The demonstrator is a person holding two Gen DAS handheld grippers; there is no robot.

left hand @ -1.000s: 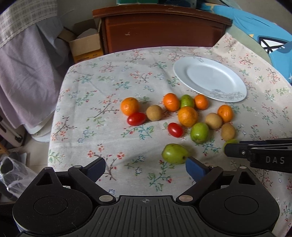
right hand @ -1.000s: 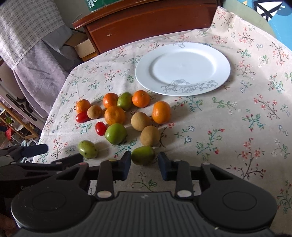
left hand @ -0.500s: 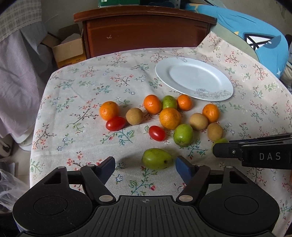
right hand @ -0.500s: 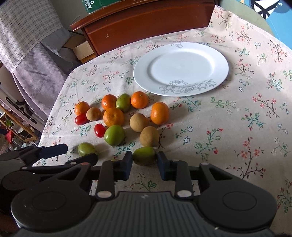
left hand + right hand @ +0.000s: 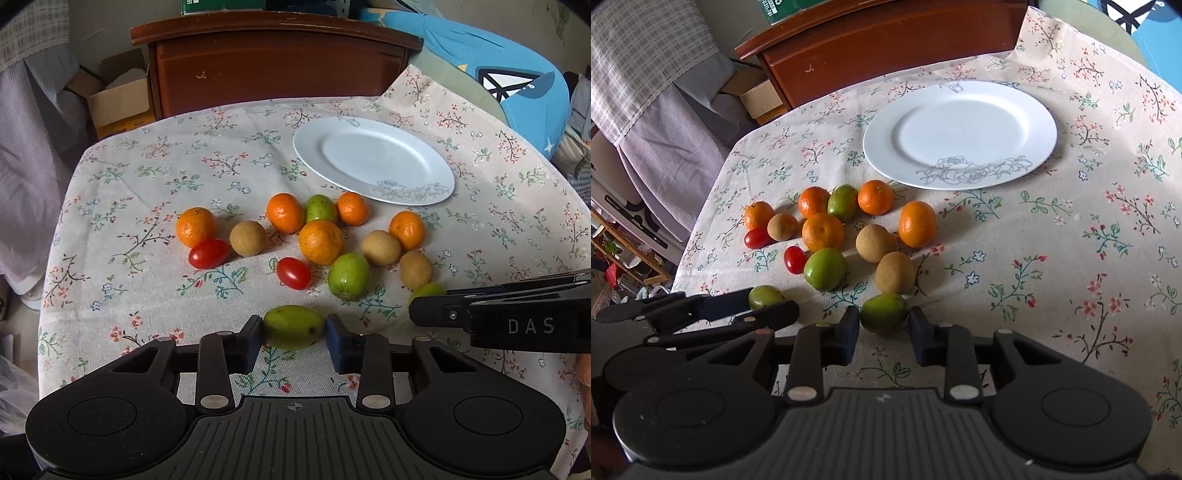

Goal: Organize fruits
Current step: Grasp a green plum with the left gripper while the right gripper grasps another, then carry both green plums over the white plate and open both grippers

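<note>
Five oranges (image 5: 320,242), four green fruits, three brown ones (image 5: 247,238) and two cherry tomatoes (image 5: 208,253) lie below the white plate (image 5: 373,162) (bare) at mid-frame. The left gripper (image 5: 293,334), wide half a second ago, has narrowed onto an oval green fruit (image 5: 293,326), pads apparently touching. The right gripper (image 5: 882,328) brackets another green fruit (image 5: 884,313), with gaps; in the left view its finger half hides that fruit.

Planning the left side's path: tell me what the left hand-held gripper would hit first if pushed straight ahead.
The left hand-held gripper already has an oval green fruit between its fingers, so that comes first. Beyond it, roughly in line, lies a cherry tomato; depth is uncertain.
</note>
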